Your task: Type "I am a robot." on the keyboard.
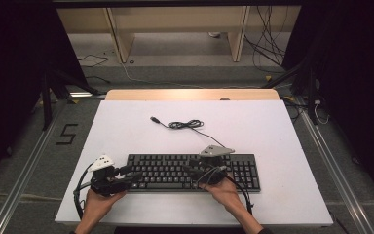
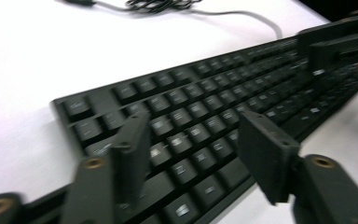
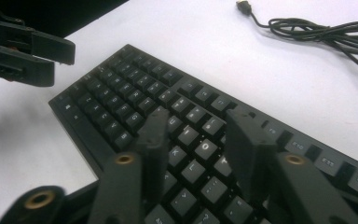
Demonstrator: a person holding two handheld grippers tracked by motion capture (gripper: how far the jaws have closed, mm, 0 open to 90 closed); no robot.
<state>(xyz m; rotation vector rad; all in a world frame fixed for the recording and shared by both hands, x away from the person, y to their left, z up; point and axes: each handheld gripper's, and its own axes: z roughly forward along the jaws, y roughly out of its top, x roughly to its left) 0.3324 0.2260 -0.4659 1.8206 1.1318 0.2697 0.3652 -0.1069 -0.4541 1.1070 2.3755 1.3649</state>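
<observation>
A black keyboard (image 1: 175,170) lies on the white board (image 1: 126,126) near its front edge. Its cable (image 1: 185,125) runs back in a loose coil and ends in a USB plug (image 1: 154,118). My left gripper (image 1: 131,175) hovers over the keyboard's left end (image 2: 177,107), jaws apart (image 2: 196,123) with only keys beneath them. My right gripper (image 1: 191,170) is over the keyboard's middle (image 3: 121,102), jaws likewise apart (image 3: 198,119) and holding nothing. Each gripper view shows the other gripper farther off: the right gripper (image 2: 340,44) and the left gripper (image 3: 23,46).
The white board rests on a wooden table whose far edge (image 1: 190,94) shows behind it. Bare board lies left, right and behind the keyboard. The coiled cable (image 3: 317,30) sits behind the keyboard. Black stands and loose cables (image 1: 268,53) are on the floor beyond.
</observation>
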